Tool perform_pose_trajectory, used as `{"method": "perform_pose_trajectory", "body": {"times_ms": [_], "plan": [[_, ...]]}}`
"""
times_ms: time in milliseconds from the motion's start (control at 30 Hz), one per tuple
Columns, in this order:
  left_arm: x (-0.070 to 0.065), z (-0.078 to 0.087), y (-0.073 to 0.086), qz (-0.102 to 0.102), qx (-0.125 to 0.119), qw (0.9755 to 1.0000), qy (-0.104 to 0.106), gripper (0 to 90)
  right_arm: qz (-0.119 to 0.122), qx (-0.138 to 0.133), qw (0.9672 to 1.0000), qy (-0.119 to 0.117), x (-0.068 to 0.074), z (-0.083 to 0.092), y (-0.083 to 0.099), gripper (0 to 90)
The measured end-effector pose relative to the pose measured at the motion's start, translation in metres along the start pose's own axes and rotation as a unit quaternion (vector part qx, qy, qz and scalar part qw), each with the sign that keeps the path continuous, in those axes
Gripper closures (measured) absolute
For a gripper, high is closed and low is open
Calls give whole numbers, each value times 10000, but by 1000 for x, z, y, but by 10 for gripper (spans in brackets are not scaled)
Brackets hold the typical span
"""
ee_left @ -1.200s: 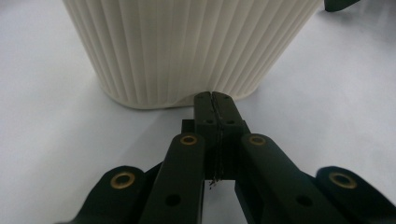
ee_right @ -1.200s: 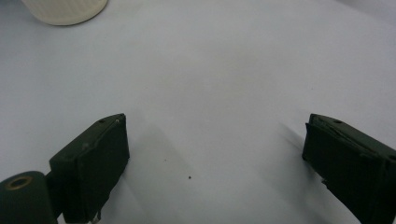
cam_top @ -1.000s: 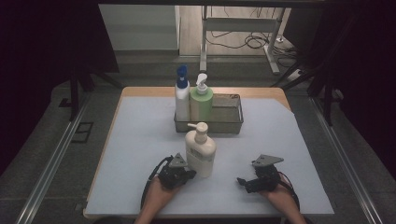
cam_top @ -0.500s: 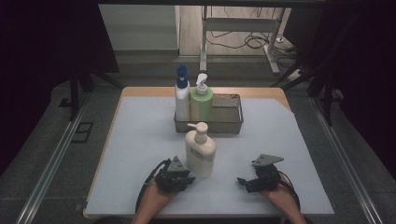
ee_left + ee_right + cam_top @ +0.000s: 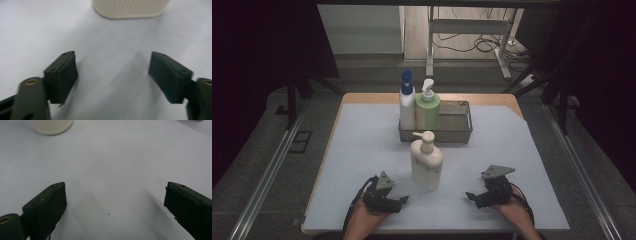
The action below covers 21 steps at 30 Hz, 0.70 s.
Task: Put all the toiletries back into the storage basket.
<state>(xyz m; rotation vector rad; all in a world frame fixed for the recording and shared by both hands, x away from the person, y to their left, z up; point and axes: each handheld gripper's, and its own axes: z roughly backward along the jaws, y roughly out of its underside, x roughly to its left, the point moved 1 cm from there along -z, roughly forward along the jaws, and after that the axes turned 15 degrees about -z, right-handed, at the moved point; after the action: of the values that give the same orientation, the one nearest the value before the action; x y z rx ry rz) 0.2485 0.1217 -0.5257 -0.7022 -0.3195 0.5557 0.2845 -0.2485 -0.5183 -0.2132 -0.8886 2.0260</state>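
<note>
Your left gripper (image 5: 402, 201) has backed off the cream pump bottle (image 5: 426, 161), jaws just spread and empty, leaving it standing free; your right gripper (image 5: 472, 196) waits spread too.

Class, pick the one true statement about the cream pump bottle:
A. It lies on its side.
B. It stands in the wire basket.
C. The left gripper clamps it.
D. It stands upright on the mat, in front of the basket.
D: the cream pump bottle stands upright on the mat, in front of the wire basket, free of the open left gripper.
</note>
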Motion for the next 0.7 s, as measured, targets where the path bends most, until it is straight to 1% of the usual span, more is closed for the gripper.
{"method": "perform_pose_trajectory", "body": {"times_ms": [33, 100, 133, 233, 267, 333, 400, 433, 500, 567, 600, 700], "plan": [[0, 0, 0, 0, 0, 10000, 0, 194, 6, 6, 10000, -18, 1, 0, -1, 38], [1, 1, 3, 15, 36, 9999, -99, 181, 34, -1, 10000, -33, 3, 1, -2, 38], [2, 0, 4, 11, 60, 9998, -177, 143, 26, -24, 10000, -65, 5, 3, -4, 32], [3, 0, 5, 26, 22, 9998, -196, 137, 13, -80, 9999, -125, 7, 5, -6, 28], [3, 0, 5, 32, 15, 9997, -238, 136, 27, -93, 9999, -137, 8, 7, -8, 18], [3, 0, 5, 22, 39, 9996, -267, 129, 32, -105, 9998, -148, 10, 8, -10, 14], [2, -1, 5, -75, 111, 9994, -322, 127, 52, -97, 9998, -172, 11, 8, -11, 11], [1, -1, 5, -81, 116, 9993, -347, 124, 37, -103, 9998, -190, 12, 9, -12, 2], [1, -1, 5, -66, 91, 9994, -327, 124, 59, -81, 9996, -281, 16, 9, -15, 0], [1, -2, 5, -46, 69, 9994, -338, 123, 68, -99, 9995, -299, 17, 10, -16, 0], [1, -2, 5, -44, 62, 9994, -338, 123, 81, -149, 9992, -353, 20, 10, -19, 0], [1, -2, 6, -44, 59, 9994, -340, 123, 84, -165, 9990, -409, 22, 11, -22, 0]]}}
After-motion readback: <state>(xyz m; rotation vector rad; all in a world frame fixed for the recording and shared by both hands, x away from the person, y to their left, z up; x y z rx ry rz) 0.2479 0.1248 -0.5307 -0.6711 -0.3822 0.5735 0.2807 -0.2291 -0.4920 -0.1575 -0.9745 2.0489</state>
